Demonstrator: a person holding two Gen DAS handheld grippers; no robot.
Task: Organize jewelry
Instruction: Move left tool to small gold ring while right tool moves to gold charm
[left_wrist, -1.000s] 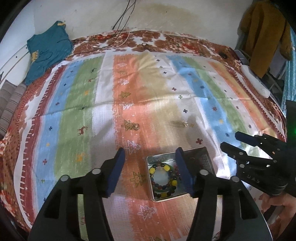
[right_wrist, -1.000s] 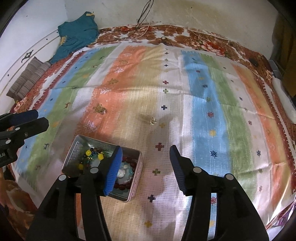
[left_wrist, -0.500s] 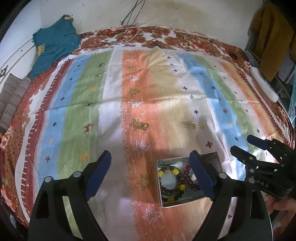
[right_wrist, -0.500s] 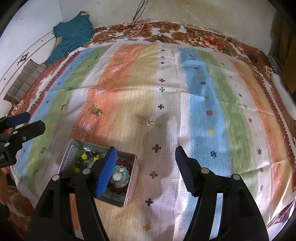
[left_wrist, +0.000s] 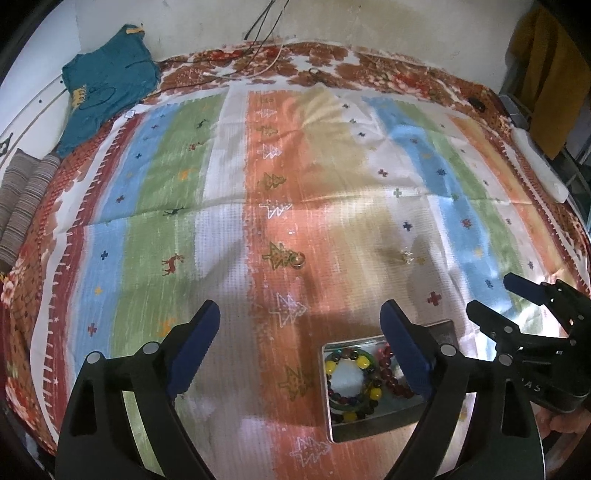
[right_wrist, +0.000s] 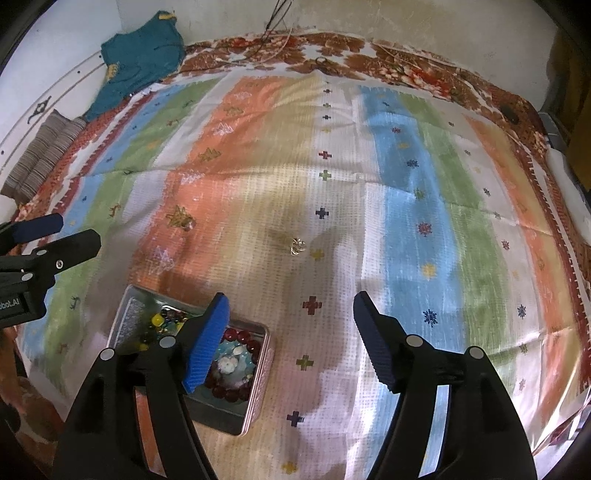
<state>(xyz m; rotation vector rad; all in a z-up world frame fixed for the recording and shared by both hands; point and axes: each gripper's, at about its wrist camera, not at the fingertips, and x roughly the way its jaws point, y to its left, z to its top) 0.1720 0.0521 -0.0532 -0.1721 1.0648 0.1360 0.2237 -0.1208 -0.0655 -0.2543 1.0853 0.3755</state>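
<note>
A square metal tin (left_wrist: 373, 431) (right_wrist: 258, 391) sits on the striped cloth near the front, holding a yellow-and-dark bead bracelet (left_wrist: 351, 384) and a red bead bracelet (right_wrist: 236, 338). A small gold ring (left_wrist: 298, 260) (right_wrist: 186, 224) lies on the orange stripe. A small gold earring (left_wrist: 407, 255) (right_wrist: 297, 245) lies on the beige stripe. My left gripper (left_wrist: 301, 347) is open and empty, left of the tin. My right gripper (right_wrist: 291, 332) is open and empty, right of the tin, with the earring beyond it.
A striped cloth (left_wrist: 207, 192) covers the bed. A teal garment (left_wrist: 107, 81) lies at the far left corner, a folded striped cloth (left_wrist: 22, 199) at the left edge, cables (left_wrist: 258, 70) at the far edge by the wall.
My left gripper opened wider and shifted left, so the tin now lies under its right finger. My right gripper opened a little wider and drew back slightly.
</note>
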